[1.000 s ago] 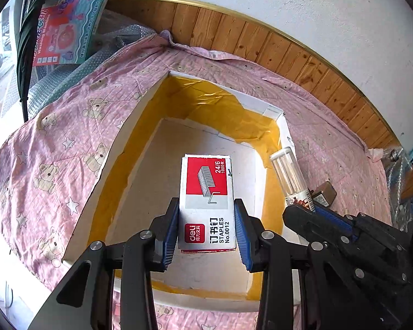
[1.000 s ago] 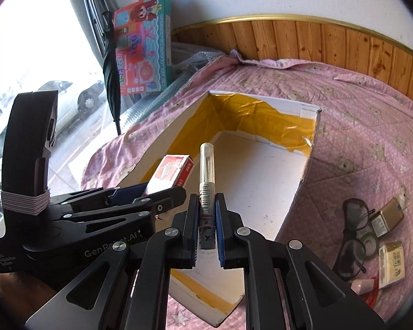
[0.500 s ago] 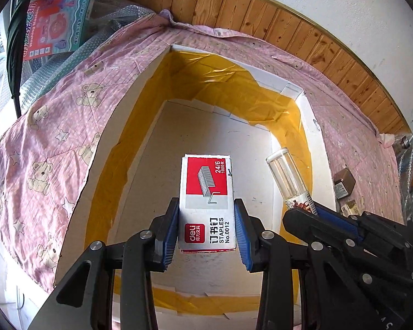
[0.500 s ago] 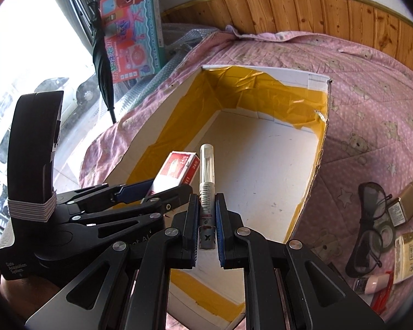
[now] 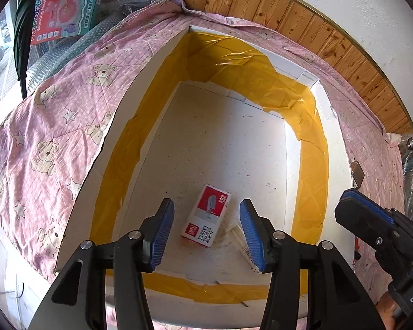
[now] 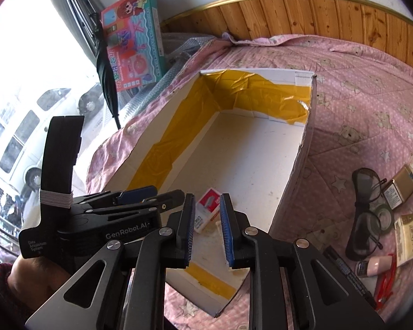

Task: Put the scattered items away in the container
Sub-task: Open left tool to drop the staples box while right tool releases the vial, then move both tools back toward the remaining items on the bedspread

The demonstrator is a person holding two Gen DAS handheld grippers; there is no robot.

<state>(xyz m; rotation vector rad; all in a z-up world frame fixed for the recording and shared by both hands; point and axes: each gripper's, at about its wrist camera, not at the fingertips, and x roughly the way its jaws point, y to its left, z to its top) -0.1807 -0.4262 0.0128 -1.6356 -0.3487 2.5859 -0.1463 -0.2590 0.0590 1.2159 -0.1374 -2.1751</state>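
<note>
On box (image 5: 311,170) floor, "deli STAPLES" pack (image 5: 206,216)

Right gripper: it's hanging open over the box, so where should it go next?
Probably swing the right gripper rightward out of the box toward the glasses and small packs on the pink quilt. Both grippers are open and empty, the staples box already lies on the box floor, and those items remain outside.
</note>
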